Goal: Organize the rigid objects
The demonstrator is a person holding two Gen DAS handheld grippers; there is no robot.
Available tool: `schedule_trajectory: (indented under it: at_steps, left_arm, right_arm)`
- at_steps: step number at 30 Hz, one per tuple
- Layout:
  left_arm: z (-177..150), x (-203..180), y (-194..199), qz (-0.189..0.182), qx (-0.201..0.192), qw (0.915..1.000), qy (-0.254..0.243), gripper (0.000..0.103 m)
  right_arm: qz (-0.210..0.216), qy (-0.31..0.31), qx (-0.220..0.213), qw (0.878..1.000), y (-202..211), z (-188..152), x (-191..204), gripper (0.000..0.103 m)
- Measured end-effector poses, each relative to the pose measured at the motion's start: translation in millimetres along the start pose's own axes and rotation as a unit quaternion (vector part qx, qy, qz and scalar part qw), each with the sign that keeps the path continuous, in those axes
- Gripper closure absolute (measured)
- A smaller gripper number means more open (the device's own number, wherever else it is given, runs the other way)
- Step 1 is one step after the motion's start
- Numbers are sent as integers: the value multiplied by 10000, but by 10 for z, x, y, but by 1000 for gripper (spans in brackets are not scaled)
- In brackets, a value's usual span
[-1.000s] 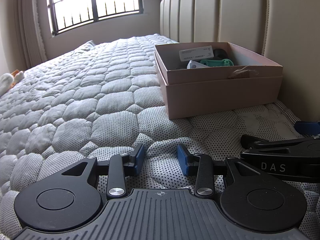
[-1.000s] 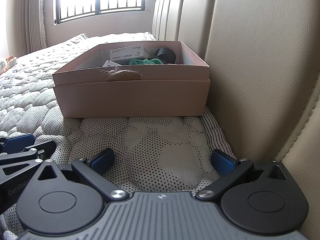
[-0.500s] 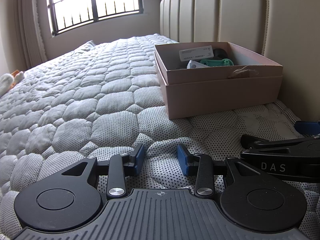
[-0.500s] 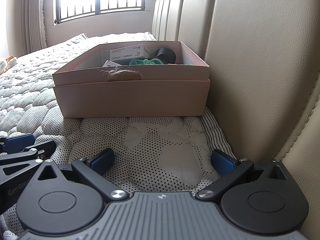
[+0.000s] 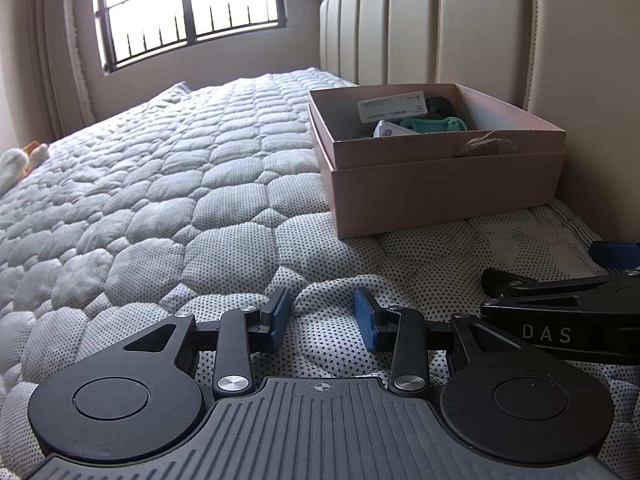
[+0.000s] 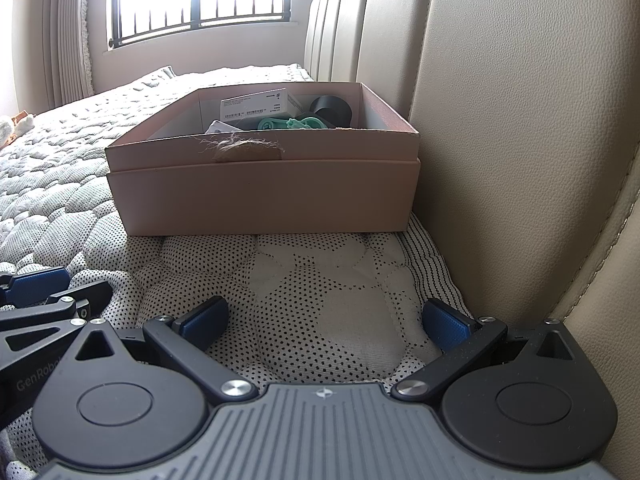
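A pink cardboard box (image 5: 444,184) (image 6: 264,196) stands open on the quilted bed by the headboard. Inside lie a white labelled carton (image 5: 392,106) (image 6: 256,106), a teal plastic piece (image 5: 434,124) (image 6: 294,123), a small white item (image 5: 390,129) and a black round object (image 6: 332,109). My left gripper (image 5: 322,316) rests on the mattress in front of the box, partly open and empty. My right gripper (image 6: 326,320) rests to its right, wide open and empty, and shows at the right edge of the left wrist view (image 5: 560,312).
The padded beige headboard (image 6: 520,120) stands close on the right. The grey quilted mattress (image 5: 160,200) stretches left toward a barred window (image 5: 192,8). A white and orange soft toy (image 5: 20,160) lies at the far left edge.
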State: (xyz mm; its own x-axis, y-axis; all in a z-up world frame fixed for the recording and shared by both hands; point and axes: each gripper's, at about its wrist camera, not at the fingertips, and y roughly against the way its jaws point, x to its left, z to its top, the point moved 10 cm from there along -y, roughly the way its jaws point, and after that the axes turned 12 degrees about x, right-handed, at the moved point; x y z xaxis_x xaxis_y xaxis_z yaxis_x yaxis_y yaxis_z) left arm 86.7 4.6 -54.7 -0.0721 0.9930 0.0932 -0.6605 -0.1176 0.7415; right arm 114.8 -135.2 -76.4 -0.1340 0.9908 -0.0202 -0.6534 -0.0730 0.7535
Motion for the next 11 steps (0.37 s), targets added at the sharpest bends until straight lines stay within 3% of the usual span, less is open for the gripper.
schedule_trajectory:
  at_steps: [11]
  left_arm:
    - [0,28,2,-70,3,10000,67,63]
  right_arm:
    - [0,0,-1,10000,-1,0,1,0]
